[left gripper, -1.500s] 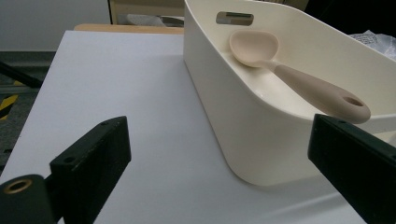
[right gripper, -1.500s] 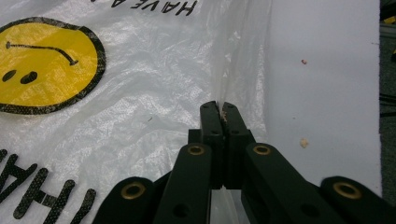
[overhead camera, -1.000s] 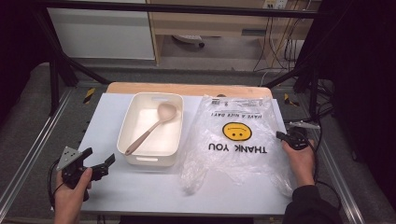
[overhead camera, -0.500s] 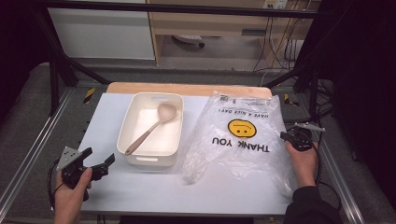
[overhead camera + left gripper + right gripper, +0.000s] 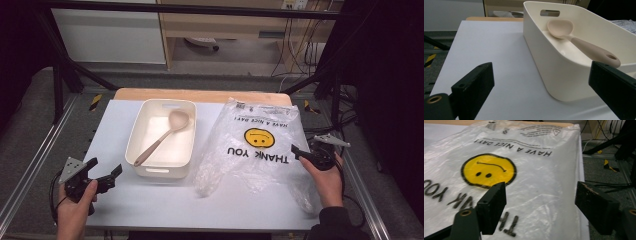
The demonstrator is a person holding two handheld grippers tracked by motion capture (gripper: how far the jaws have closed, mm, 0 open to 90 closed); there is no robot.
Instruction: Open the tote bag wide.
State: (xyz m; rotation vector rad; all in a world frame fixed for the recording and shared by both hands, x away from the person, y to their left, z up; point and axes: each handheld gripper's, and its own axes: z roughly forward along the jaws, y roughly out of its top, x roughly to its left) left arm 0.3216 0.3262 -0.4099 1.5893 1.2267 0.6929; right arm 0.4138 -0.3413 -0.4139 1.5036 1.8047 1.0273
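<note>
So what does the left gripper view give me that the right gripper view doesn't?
Left gripper view: the cream tub with the spoon inside, handle resting at its near rim, seen between the left gripper's open jaws. Right gripper view: the plastic bag's smiley face and lettering, under the right gripper's open jaws, which have just been opening. Both: the white table top.

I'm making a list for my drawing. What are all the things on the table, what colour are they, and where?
bin: one, cream, left of middle on the table.
spoon: one, beige, lying inside the bin.
plastic bag: one, clear with a yellow smiley and black words, flat, right of the bin.
table: one, white top, wooden far edge.
left tool: one, black, open, near left corner.
right tool: one, black, jaws just opened, at the bag's right edge.
</note>
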